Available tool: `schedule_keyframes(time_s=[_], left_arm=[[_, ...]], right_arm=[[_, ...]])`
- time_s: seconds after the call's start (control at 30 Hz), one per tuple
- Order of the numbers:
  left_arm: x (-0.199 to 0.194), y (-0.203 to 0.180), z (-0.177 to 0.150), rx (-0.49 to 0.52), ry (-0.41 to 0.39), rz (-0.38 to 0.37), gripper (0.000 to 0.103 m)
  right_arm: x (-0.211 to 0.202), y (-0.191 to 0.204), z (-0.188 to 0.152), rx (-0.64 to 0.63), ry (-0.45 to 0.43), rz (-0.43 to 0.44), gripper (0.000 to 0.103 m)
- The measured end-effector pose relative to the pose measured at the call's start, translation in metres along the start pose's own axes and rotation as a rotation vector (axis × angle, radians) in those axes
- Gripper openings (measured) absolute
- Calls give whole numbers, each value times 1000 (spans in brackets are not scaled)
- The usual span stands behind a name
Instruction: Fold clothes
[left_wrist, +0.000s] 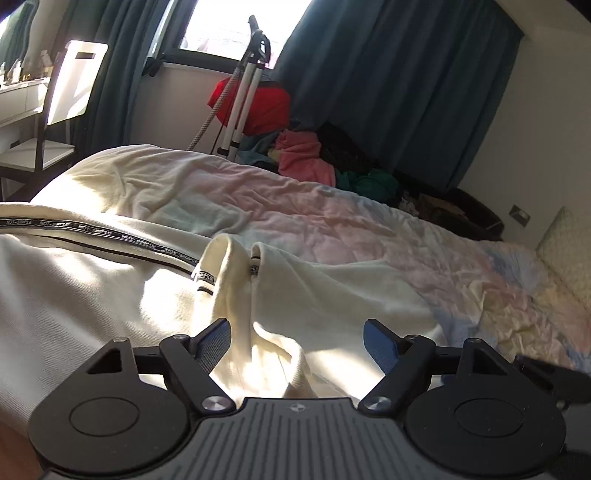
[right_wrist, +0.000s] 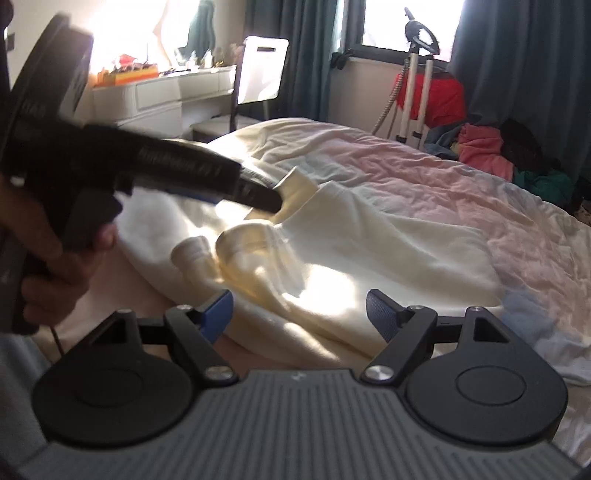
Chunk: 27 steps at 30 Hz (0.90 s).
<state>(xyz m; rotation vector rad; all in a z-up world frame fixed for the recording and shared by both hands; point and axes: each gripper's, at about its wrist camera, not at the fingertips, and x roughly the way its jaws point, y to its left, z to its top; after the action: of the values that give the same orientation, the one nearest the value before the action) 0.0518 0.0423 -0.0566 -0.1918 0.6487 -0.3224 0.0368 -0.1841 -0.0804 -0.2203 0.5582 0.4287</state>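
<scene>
Cream garment (left_wrist: 110, 295) lies bunched on the bed (left_wrist: 369, 229), my left gripper (left_wrist: 297, 334) agape around a raised fold (nothing pinched), my right gripper (right_wrist: 299, 306) wide and empty above it; closing on fabric probably comes next.

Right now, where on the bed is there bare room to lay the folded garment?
Free: the pastel quilt beyond the cream garment, toward the window side. Crowded: the clothes pile past the bed's far edge, and the near edge, where the left gripper and right gripper work.
</scene>
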Motion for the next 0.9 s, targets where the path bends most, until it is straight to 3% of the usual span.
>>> schedule_keyframes(time_s=[0.03, 0.13, 0.27, 0.37, 0.43, 0.5, 0.67, 0.9], left_arm=[[2, -5, -2, 20, 11, 0, 79], [10, -18, -11, 79, 44, 10, 70], [28, -30, -22, 133, 101, 48, 61], [37, -34, -31, 156, 127, 65, 47], [36, -33, -32, 148, 119, 92, 23], [33, -29, -31, 120, 107, 115, 11], [6, -14, -26, -50, 122, 76, 8], [15, -14, -40, -43, 175, 115, 9]], right_arm=[[-7, -6, 2, 34, 1, 13, 81], [10, -36, 3, 147, 14, -93, 81], [43, -70, -11, 293, 119, -193, 81], [64, -89, -25, 373, 186, -237, 81], [67, -91, -28, 393, 195, -237, 83], [66, -91, -28, 392, 196, -238, 85], [63, -90, -27, 392, 200, -238, 83], [61, -89, -26, 394, 202, -238, 85]])
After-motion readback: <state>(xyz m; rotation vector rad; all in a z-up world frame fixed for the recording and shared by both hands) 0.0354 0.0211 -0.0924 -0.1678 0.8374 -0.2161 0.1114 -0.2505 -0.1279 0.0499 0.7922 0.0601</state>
